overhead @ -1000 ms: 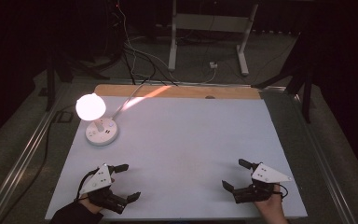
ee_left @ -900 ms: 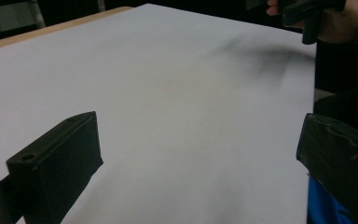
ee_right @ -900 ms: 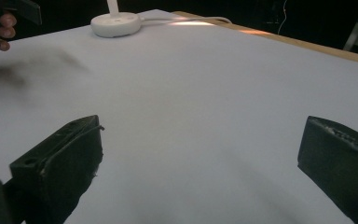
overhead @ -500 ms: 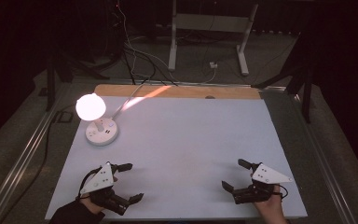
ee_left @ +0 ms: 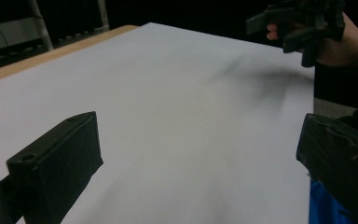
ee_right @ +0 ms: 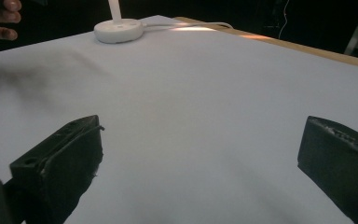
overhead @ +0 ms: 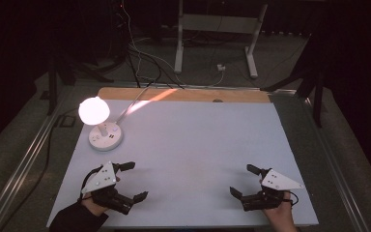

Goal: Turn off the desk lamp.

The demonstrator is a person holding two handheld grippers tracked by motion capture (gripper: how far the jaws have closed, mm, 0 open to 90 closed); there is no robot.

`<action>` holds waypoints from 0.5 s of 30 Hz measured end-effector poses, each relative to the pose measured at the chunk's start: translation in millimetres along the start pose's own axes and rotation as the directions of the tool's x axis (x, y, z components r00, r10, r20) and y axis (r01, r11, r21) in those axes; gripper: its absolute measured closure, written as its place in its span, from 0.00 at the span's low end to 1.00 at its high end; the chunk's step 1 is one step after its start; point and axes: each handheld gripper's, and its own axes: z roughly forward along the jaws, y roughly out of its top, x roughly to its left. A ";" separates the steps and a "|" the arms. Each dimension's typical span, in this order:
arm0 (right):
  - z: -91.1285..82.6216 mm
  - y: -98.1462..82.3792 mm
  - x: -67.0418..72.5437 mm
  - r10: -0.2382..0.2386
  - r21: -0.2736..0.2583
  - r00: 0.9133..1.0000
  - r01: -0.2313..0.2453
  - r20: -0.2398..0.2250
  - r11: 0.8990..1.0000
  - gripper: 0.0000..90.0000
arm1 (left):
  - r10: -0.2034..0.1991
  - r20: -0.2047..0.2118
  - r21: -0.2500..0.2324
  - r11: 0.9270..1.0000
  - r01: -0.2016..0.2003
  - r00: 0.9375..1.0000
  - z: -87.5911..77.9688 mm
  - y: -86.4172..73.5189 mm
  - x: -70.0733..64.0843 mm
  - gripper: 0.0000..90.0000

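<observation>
My left gripper (overhead: pixel 134 181) hovers over the near left of the white table sheet (overhead: pixel 193 145), jaws wide open and empty. My right gripper (overhead: pixel 244 181) is at the near right, also open with nothing between its jaws. In the left gripper view the two black jaws stand far apart over bare sheet (ee_left: pixel 168 116), and the other hand with its gripper (ee_left: pixel 303 23) shows at the top right. In the right gripper view the jaws are spread wide over the sheet (ee_right: pixel 191 102).
A lit white desk lamp (overhead: pixel 94 111) on a round base (overhead: pixel 105 139) stands at the far left of the sheet; its base (ee_right: pixel 118 30) is seen far off in the right gripper view. A wooden strip (overhead: pixel 183 94) edges the back. Cables and a metal stand lie beyond.
The left gripper has shifted slightly to the right and nearer; the right gripper has hardly moved. Both stay open.
</observation>
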 end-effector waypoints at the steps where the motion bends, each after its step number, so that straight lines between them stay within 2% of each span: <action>1: -0.1 0.0 0.1 -0.001 0.000 1.000 0.001 0.000 1.000 0.00 | 0.000 0.000 0.000 1.000 0.000 1.000 0.0 0.0 0.0 0.01; 2: -0.2 0.0 0.3 -0.002 0.000 1.000 0.002 0.000 1.000 0.00 | -0.005 -0.014 -0.005 1.000 0.004 1.000 -1.0 1.3 3.1 0.01; 15: 0.2 -0.1 0.3 0.001 0.001 1.000 -0.001 -0.004 1.000 0.00 | -0.020 -0.071 -0.024 1.000 0.018 0.997 -4.2 10.0 21.1 0.01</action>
